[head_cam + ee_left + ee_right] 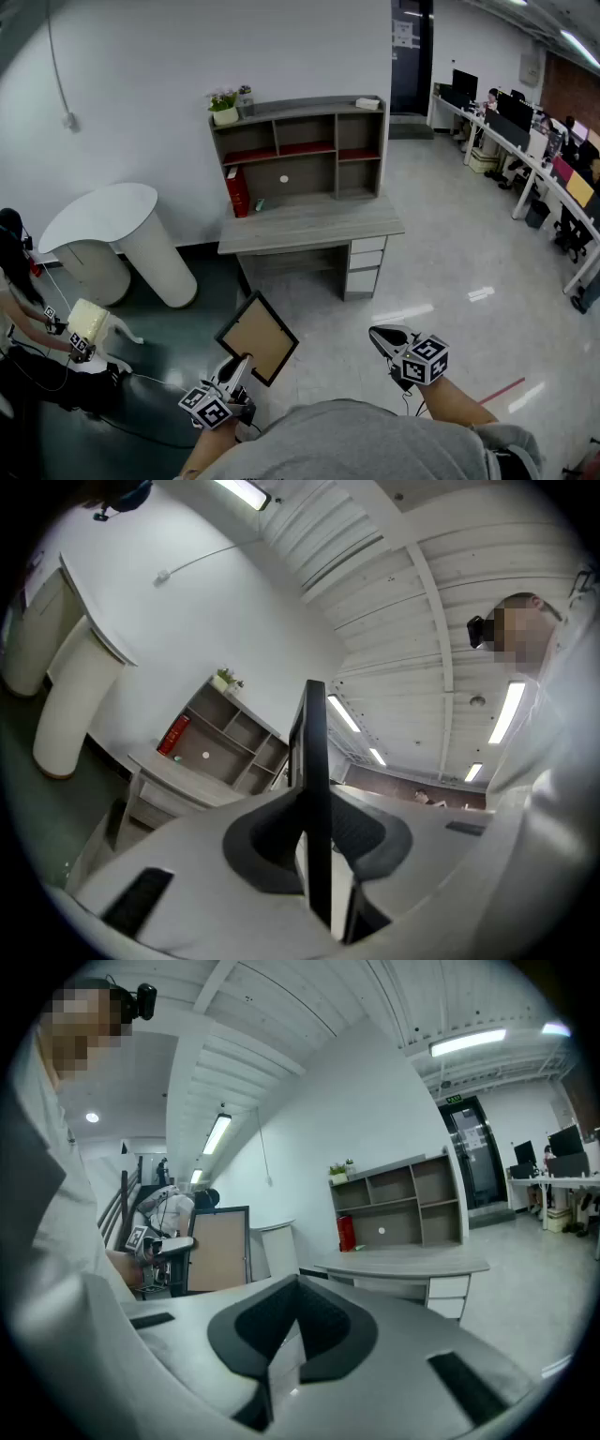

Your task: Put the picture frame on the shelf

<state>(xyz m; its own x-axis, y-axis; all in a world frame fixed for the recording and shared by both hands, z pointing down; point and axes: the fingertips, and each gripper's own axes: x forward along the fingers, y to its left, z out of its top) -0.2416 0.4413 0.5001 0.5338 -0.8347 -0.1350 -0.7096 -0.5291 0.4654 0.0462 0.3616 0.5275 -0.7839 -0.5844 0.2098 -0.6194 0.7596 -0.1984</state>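
The jaws of the left gripper (314,841) are closed on the lower edge of the picture frame (258,337), which is seen edge-on in the left gripper view as a thin dark strip pinched between the pads. The gripper is held low in front of the person's body and is tipped slightly upward, so that the frame rises from the jaws and leans to one corner, its brown backing board turned toward the head camera. The jaws of the right gripper (382,336) are drawn together, and nothing is gripped between them. It is held out at the person's right, about level, beside the frame but apart from it. The frame is carried in the air over the floor, in front of the desk (309,225) and well apart from the shelf (300,141) that stands on it against the wall. The shelf's upper compartments are seen open toward the person.
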